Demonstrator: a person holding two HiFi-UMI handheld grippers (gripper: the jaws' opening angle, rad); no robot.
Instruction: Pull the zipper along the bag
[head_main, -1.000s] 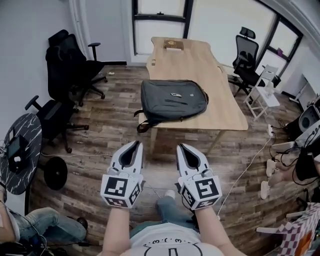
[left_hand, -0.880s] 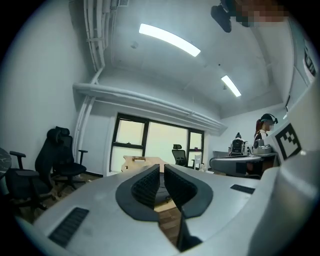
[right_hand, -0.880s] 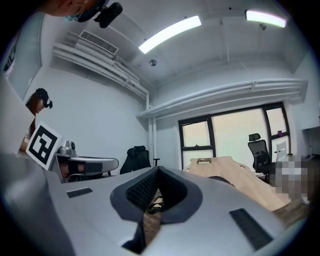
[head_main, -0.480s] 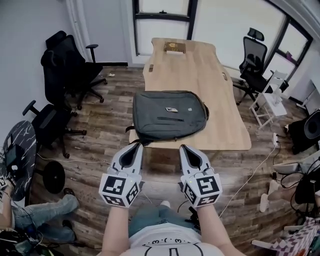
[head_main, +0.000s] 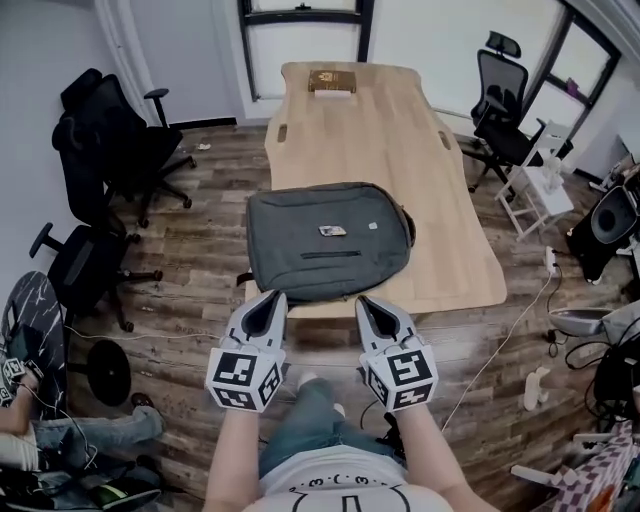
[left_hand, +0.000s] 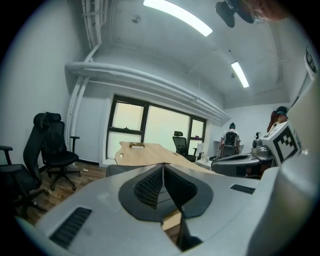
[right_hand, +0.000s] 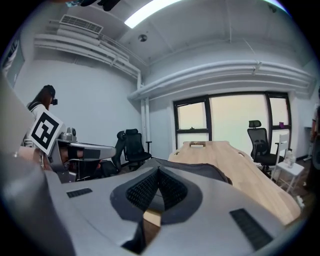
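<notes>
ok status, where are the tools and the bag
Left tool, right tool shut, empty, short of the bag. Bag flat on the table near end, untouched. Nothing in the way.

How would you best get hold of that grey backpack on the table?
Probably by its near edge, coming from the person's side: the backpack lies flat, that edge along the table's front, right ahead of the left gripper and right gripper. Both are shut and would need opening first.
</notes>
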